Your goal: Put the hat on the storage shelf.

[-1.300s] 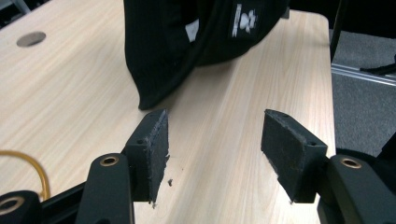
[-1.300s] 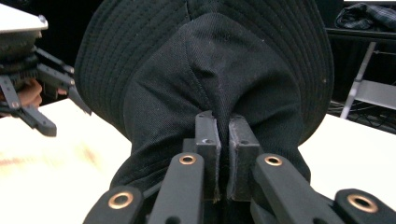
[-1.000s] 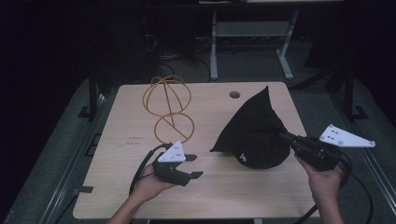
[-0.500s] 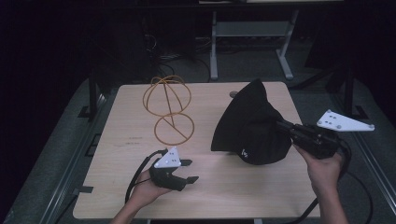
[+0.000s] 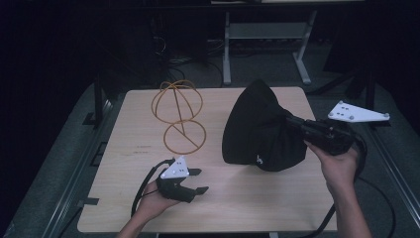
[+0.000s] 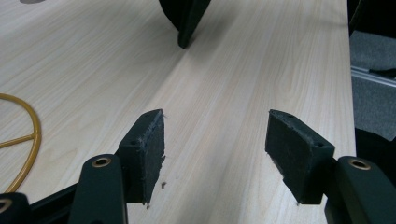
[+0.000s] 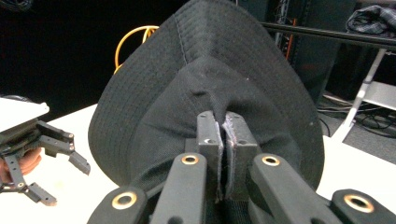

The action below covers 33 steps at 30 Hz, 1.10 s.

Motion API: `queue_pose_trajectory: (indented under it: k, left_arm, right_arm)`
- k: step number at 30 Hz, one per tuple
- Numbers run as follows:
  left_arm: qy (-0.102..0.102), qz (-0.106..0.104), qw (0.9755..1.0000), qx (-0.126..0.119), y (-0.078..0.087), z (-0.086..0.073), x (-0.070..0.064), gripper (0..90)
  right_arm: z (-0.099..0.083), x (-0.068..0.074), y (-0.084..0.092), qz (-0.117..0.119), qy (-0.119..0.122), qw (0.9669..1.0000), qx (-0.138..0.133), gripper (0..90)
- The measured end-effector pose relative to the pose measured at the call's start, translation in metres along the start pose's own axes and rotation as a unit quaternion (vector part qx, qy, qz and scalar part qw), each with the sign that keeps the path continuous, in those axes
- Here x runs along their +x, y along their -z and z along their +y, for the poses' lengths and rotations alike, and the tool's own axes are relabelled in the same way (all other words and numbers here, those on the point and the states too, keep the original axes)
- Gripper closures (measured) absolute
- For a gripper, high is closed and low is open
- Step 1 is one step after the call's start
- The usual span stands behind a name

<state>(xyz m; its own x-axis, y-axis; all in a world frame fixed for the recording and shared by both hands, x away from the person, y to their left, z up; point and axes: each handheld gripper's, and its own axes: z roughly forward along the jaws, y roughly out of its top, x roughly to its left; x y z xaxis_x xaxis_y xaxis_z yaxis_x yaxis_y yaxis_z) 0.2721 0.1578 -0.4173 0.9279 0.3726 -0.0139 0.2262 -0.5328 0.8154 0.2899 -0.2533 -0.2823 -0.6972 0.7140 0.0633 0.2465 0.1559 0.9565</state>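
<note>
While left gripper [image 5: 197, 180] gapes, right gripper [image 7: 225, 140] pinches black hat [image 5: 260, 129].

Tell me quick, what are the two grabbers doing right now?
Left gripper: open, holding nothing, low over the table.
Right gripper: shut on the black hat, pinching its fabric.

Our left gripper [image 5: 197, 181]: black body, two black jaws, worn dark pads [image 6: 150, 149], brass-coloured rivets, grey three-cornered plate, black cable trailing. Our right gripper [image 7: 225, 122]: same black build, brass rivets, grey plate with screw holes. Forearms bare, no sleeves.
</note>
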Motion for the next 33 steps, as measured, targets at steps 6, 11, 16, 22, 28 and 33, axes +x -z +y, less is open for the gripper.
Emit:
queue_pose_trajectory:
  k: [6, 11, 16, 22, 28, 33]
  left_arm:
    - [-0.001, 0.002, 1.0000, 0.001, -0.002, -0.001, 0.001, 36.6]
    - [-0.003, 0.002, 1.0000, 0.004, -0.005, -0.002, 0.003, 36.2]
    - [-0.006, 0.007, 0.9999, 0.006, -0.007, -0.003, 0.005, 35.7]
    - [-0.001, 0.007, 1.0000, 0.000, -0.007, -0.004, 0.006, 34.4]
    - [0.001, 0.003, 1.0000, 0.000, -0.005, -0.006, 0.005, 33.1]
    - [-0.002, 0.003, 1.0000, 0.002, -0.004, -0.007, 0.004, 31.5]
  right_arm:
    - [0.012, -0.001, 0.000, 0.001, -0.001, 1.0000, -0.002, 86.6]
    - [0.029, -0.001, -0.003, 0.003, 0.012, 0.9999, 0.002, 86.6]
    - [0.045, -0.002, -0.009, 0.012, 0.020, 0.9997, 0.008, 86.6]
    - [0.059, -0.001, -0.018, 0.029, 0.017, 0.9994, 0.001, 86.6]
    - [0.075, 0.001, -0.031, 0.039, 0.018, 0.9991, -0.001, 86.6]
    - [0.090, 0.006, -0.043, 0.050, 0.021, 0.9985, -0.001, 86.5]
